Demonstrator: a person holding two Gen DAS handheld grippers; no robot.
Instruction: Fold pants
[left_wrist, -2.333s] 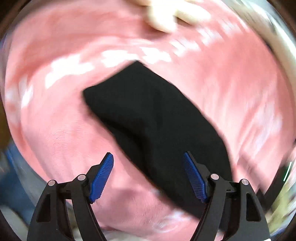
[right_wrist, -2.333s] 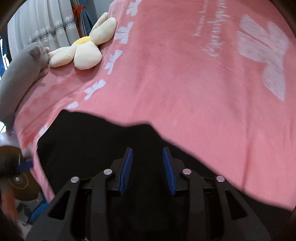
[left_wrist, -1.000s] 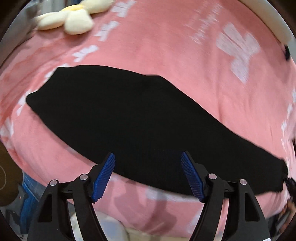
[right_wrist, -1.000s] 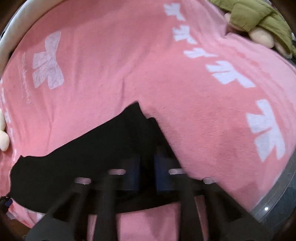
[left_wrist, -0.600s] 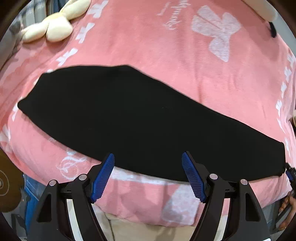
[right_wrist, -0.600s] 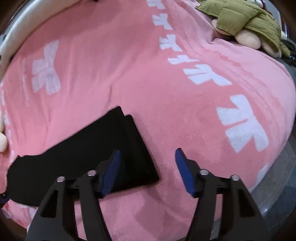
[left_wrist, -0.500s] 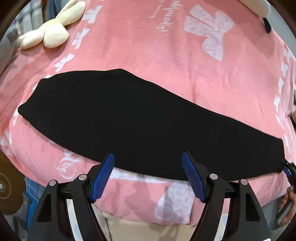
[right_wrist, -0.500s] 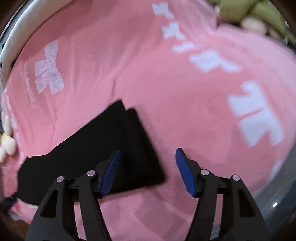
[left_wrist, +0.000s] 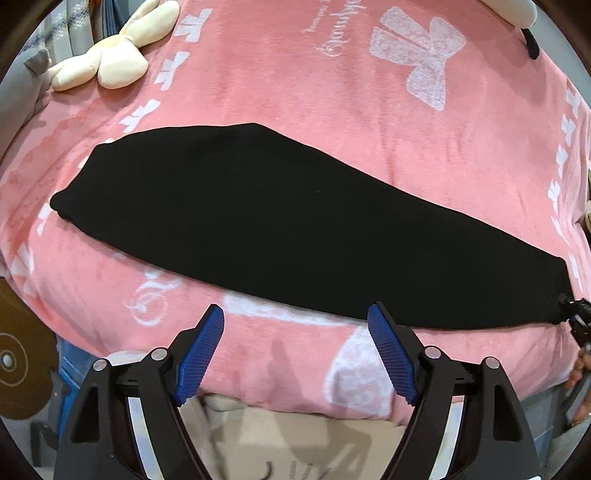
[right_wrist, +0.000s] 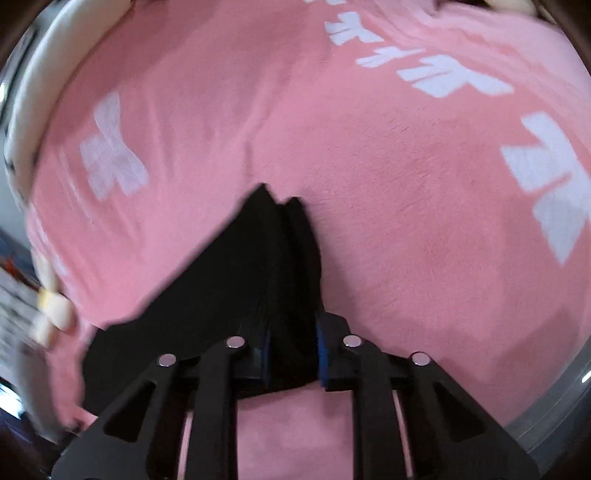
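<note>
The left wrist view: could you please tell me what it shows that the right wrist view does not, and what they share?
Only the left wrist view shows the black pants along their whole length, a cream plush toy, and the left tool with jaws opening, nothing between them. Only the right wrist view shows the right tool closing on the pants' narrow end, fabric between its pads. Both show the pants lying on the pink blanket.
</note>
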